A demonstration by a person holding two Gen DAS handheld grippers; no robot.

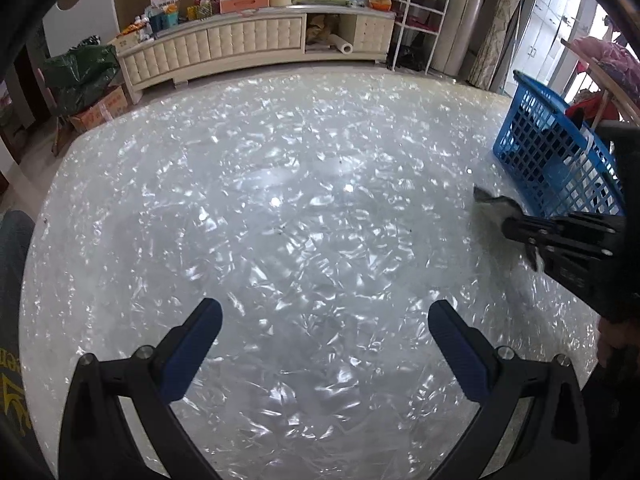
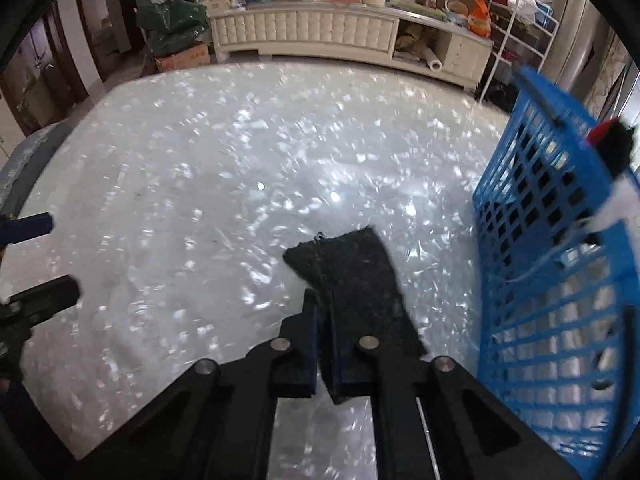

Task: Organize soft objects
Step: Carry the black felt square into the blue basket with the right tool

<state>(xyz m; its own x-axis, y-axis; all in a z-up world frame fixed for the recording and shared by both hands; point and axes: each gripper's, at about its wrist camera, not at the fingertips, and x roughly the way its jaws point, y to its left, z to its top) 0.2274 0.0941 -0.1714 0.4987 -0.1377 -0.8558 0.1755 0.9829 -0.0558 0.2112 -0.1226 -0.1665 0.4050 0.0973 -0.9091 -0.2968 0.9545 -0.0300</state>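
A pearly table [image 2: 200,168] is seen with a blue basket [image 2: 552,300] at 3 o'clock, while a dark cloth [image 2: 352,264] is clamped in the right gripper [image 2: 324,320] beside it, and the left gripper [image 1: 325,334] is held apart at 6 o'clock.

Blue lattice basket [image 2: 560,320], black cloth [image 2: 352,264], pearly-white table [image 2: 200,160].

text: none legible | cardboard box [image 1: 105,109]: red print, unreadable
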